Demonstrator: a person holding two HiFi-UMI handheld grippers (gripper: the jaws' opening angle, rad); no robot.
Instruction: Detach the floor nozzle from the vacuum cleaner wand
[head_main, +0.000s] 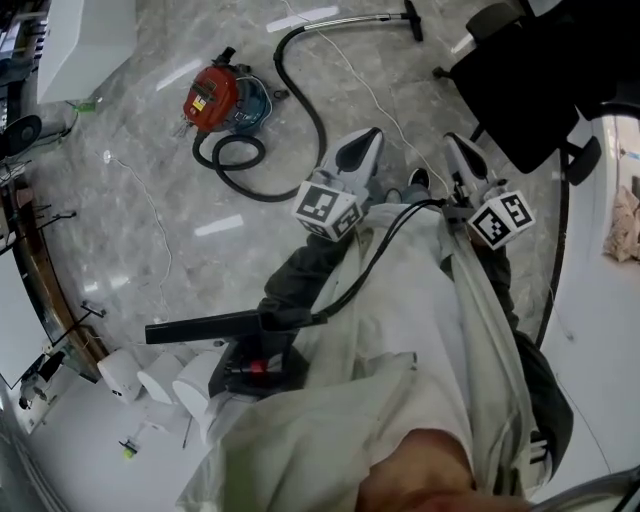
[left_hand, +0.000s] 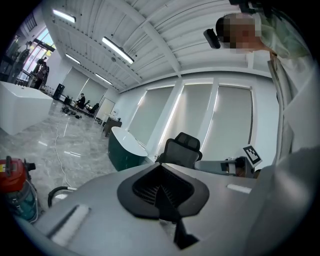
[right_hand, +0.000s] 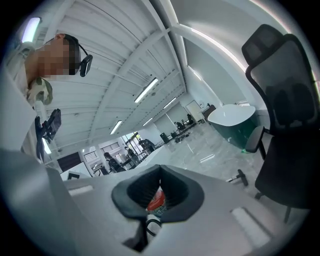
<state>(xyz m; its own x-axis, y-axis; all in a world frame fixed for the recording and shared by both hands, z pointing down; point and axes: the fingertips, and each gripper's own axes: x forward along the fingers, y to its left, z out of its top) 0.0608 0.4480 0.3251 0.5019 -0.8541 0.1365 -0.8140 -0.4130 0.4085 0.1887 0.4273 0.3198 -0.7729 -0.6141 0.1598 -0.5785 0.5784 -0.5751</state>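
Observation:
The red and teal vacuum canister (head_main: 225, 100) lies on the marble floor at the far left, its black hose (head_main: 300, 90) looping up to a chrome wand (head_main: 345, 20). The black floor nozzle (head_main: 413, 20) sits on the wand's far end, close to the chair. My left gripper (head_main: 370, 133) and right gripper (head_main: 450, 138) are held side by side over the person's legs, well short of the wand, both shut and empty. The left gripper view (left_hand: 161, 170) catches the canister (left_hand: 12, 190) at its lower left. In the right gripper view (right_hand: 160, 169) the canister (right_hand: 156, 201) shows through the finger gap.
A black office chair (head_main: 530, 80) stands at the back right beside a white curved desk (head_main: 600, 300). A thin white cord (head_main: 375, 95) crosses the floor. A black tool (head_main: 200, 328) and white cylinders (head_main: 150, 378) lie near the lower left. People stand far off in the hall (right_hand: 115, 162).

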